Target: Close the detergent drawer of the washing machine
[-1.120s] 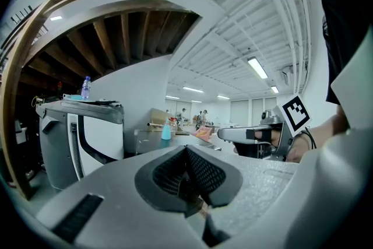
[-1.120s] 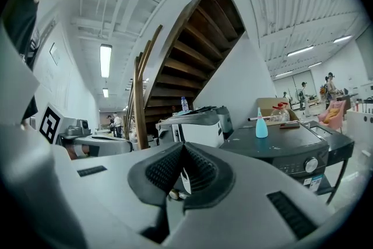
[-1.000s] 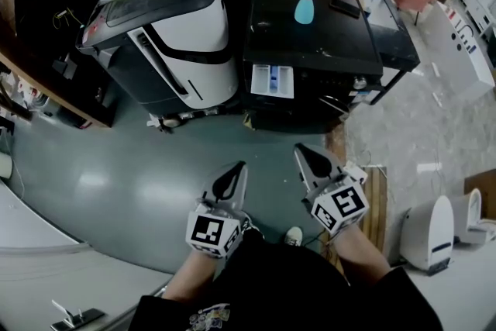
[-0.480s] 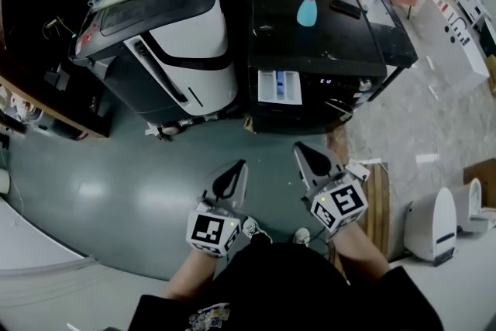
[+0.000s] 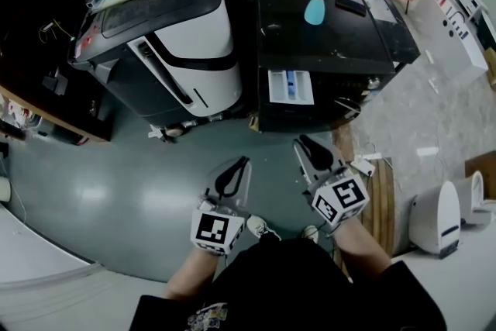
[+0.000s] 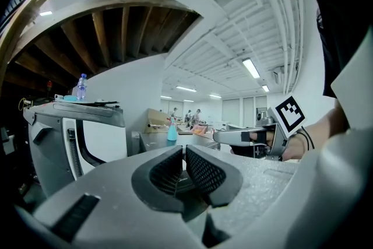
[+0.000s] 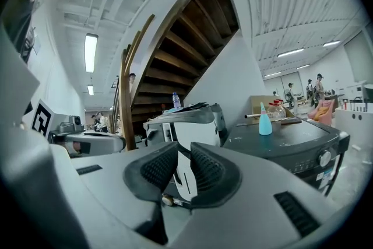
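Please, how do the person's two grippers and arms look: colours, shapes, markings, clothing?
The left gripper and right gripper have light grey bodies with black, grid-textured pads. Each carries a white cube with black square markers. The person wears a black top; forearms are uncovered. The right gripper's jaws have just been opening, with nothing between them.

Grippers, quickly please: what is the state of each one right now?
Left gripper: closed, holding nothing.
Right gripper: slightly open, jaws have just been opening, nothing between them.

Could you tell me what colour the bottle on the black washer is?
The bottle is turquoise; head view.
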A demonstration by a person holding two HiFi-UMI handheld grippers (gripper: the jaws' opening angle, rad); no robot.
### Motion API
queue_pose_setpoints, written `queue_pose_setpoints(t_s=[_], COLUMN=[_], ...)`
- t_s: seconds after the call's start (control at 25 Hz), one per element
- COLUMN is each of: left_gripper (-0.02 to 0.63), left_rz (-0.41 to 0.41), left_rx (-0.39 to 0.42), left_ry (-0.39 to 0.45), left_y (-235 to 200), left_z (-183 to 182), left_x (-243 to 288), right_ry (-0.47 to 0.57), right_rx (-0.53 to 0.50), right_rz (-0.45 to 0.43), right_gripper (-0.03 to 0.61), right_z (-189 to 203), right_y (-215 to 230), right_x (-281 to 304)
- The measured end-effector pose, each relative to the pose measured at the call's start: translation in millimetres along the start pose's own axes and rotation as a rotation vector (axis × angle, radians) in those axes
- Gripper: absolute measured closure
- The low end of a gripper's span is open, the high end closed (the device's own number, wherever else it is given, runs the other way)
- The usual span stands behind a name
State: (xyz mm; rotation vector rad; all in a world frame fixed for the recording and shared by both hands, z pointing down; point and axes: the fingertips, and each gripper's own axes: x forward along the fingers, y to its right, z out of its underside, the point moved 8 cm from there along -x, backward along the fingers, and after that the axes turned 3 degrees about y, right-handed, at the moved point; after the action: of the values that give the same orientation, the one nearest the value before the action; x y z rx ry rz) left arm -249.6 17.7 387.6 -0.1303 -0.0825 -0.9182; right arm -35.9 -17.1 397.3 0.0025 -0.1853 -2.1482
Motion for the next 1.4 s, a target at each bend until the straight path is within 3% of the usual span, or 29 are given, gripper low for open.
queue_pose_setpoints(t_s=[0.32, 0.8, 1.04, 1.4], left_gripper=[0.598, 0.420, 0.380, 0.365], left_rz=[0.015, 0.059, 0.065, 0.056], left_rx=[0.012, 0.023, 0.029, 0.052], left_ry=[0.005, 0.026, 0.047, 0.050], left_y=[-15.5, 0.2, 8.2, 16.8], left_z=[-0.8, 3.1, 3.4, 13.9], left_x=[-11.7, -16.6, -4.9, 42.4], right_ry=[0.000, -0.004, -0.012, -0.042], right_rx=[-0.003, -0.016, 0.006, -0.007], right_rz=[0.024, 0.066, 0.107, 0.123], right_gripper=[0.425, 0.325, 0.268, 0.255], right_z=[2.8, 7.9, 9.3, 28.4], right_y=[-18.6, -20.2, -1.2, 53.5], right_x=[19.2, 14.9, 16.9, 26.6])
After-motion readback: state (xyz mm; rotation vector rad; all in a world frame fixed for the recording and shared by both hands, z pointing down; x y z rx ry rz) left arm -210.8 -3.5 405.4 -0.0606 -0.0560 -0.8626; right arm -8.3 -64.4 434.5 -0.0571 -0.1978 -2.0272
